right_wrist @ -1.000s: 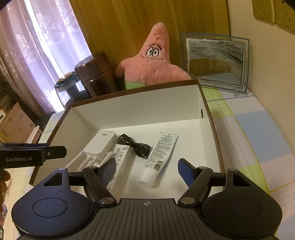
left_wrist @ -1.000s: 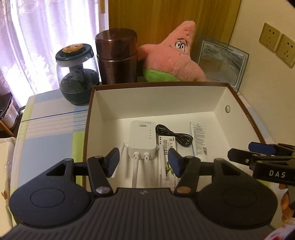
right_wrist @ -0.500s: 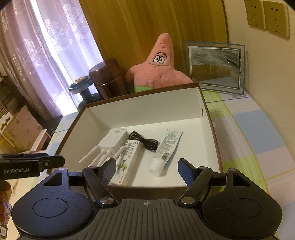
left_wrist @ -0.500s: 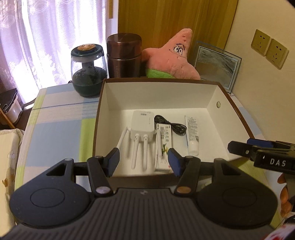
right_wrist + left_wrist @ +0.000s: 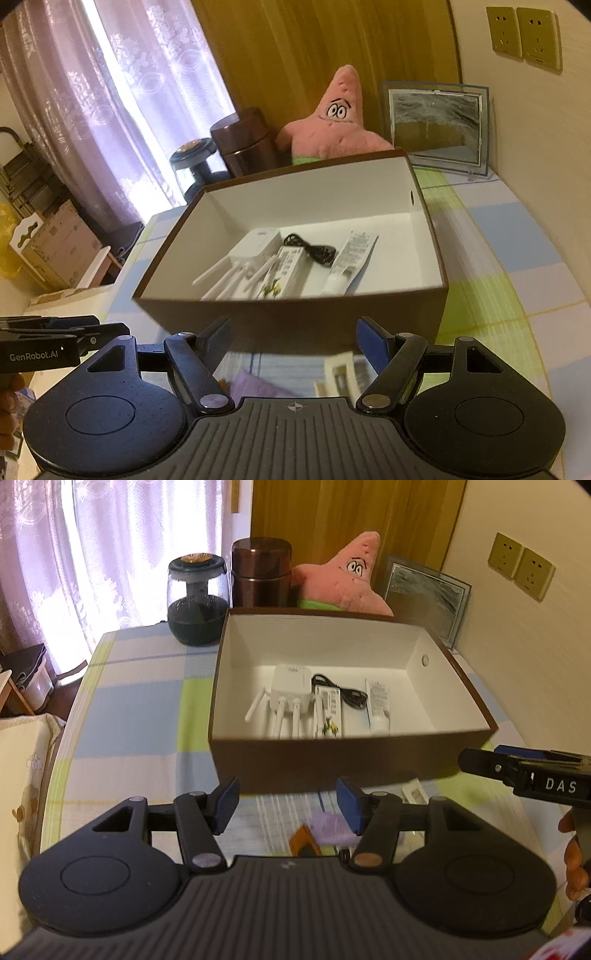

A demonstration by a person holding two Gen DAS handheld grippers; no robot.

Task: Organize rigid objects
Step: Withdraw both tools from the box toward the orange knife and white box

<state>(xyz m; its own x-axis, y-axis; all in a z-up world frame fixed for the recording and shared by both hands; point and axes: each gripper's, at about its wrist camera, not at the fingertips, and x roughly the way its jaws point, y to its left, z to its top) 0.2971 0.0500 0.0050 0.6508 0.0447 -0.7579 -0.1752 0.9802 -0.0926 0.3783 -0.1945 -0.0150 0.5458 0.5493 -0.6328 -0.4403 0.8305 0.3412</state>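
Note:
A brown box (image 5: 332, 760) with a white inside stands on the checked table; it also shows in the right wrist view (image 5: 295, 317). In it lie a white router with antennas (image 5: 290, 692), a white carton (image 5: 328, 710), a black cable (image 5: 341, 694) and a white tube (image 5: 378, 707). My left gripper (image 5: 288, 805) is open and empty, in front of the box's near wall. My right gripper (image 5: 295, 338) is open and empty, also in front of the box. Small items lie on the table before the box: a purple packet (image 5: 328, 825), an orange object (image 5: 303, 843) and a small white pack (image 5: 413, 792).
Behind the box stand a glass jar with dark contents (image 5: 197, 598), a brown canister (image 5: 260, 574), a pink star plush (image 5: 343, 581) and a framed picture (image 5: 424, 598). A wall with sockets (image 5: 521, 566) is on the right. The table edge drops off at left.
Both grippers have pulled back and up from over the box, so its near wall and the items on the table in front now show. Both stay open.

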